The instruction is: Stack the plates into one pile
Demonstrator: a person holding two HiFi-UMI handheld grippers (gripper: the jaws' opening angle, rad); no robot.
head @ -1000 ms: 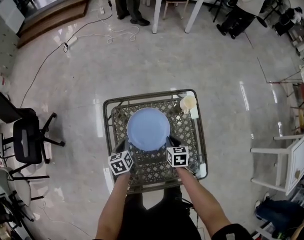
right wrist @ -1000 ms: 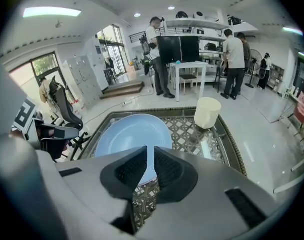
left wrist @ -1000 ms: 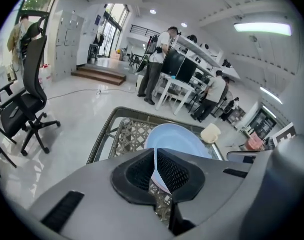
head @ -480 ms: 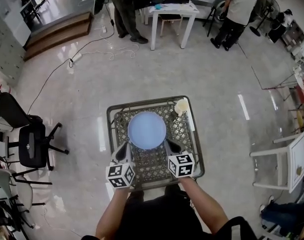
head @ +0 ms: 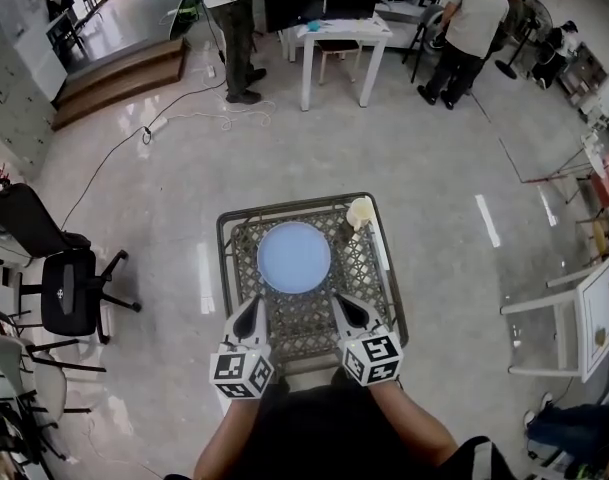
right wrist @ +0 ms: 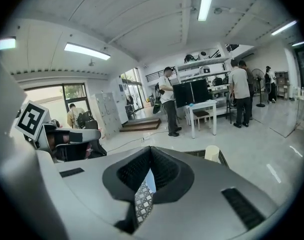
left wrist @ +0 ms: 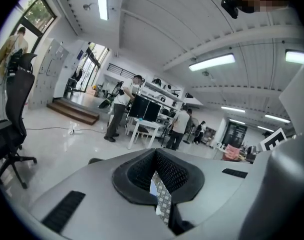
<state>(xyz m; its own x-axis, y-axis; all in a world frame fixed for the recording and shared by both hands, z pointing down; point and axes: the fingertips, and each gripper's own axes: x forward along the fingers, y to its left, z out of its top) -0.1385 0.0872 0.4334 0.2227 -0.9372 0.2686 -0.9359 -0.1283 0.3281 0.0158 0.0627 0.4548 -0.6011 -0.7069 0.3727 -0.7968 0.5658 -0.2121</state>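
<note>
A light blue plate pile (head: 294,257) rests in the middle of a dark metal lattice table (head: 227,268); I cannot tell how many plates it holds. My left gripper (head: 252,304) hangs over the table's near left part, just short of the pile, shut and empty. My right gripper (head: 338,301) mirrors it at the near right, also shut with nothing in it. In the left gripper view the left gripper (left wrist: 155,153) has its jaws pressed together, and a sliver of plate and lattice shows through the slit. In the right gripper view the right gripper (right wrist: 151,150) looks the same.
A cream cup (head: 360,211) stands at the table's far right corner. A black office chair (head: 69,293) is on the left and a white folding chair (head: 584,318) on the right. Far off, people stand around a white table (head: 339,30). A cable (head: 114,168) trails over the floor.
Both grippers drew back from the plate pile's near rim toward the table's front edge, and their jaws closed. The pile stayed where it was.
</note>
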